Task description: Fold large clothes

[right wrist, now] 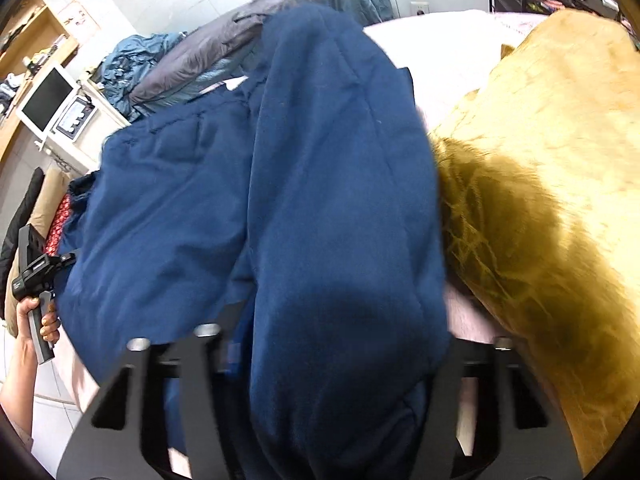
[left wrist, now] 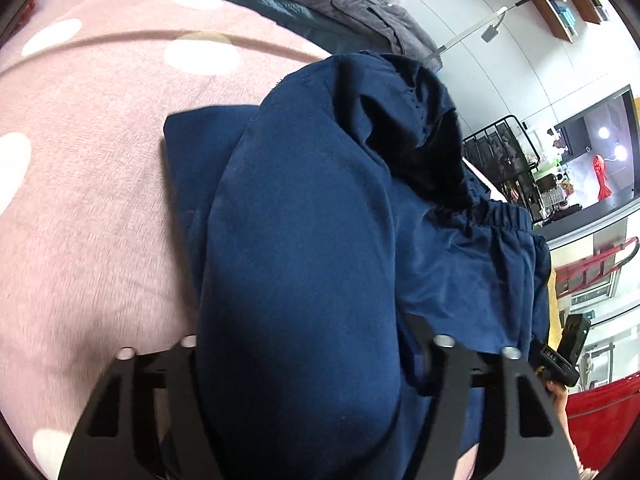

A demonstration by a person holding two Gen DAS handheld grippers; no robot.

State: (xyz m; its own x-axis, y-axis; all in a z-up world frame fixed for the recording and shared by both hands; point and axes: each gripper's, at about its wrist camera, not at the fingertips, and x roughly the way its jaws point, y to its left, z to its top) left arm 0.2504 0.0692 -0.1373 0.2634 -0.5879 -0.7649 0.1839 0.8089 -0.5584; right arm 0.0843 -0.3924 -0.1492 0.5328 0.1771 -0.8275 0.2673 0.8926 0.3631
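Note:
Navy blue trousers (left wrist: 304,240) with an elastic waistband (left wrist: 496,216) lie on a pink blanket with white dots (left wrist: 80,168). A thick fold of the navy cloth runs between the fingers of my left gripper (left wrist: 312,356) and hides its tips. In the right wrist view the same trousers (right wrist: 320,200) bulge up between the fingers of my right gripper (right wrist: 320,344), which holds a fold of them. The right gripper also shows at the lower right of the left wrist view (left wrist: 568,352), and the left gripper at the far left of the right wrist view (right wrist: 36,276).
A golden-yellow fuzzy cloth (right wrist: 540,184) lies right of the trousers. Grey (right wrist: 224,36) and teal (right wrist: 128,60) bedding is piled at the far side. A black wire rack (left wrist: 504,152) and a red item (left wrist: 596,412) stand beyond the bed's right edge.

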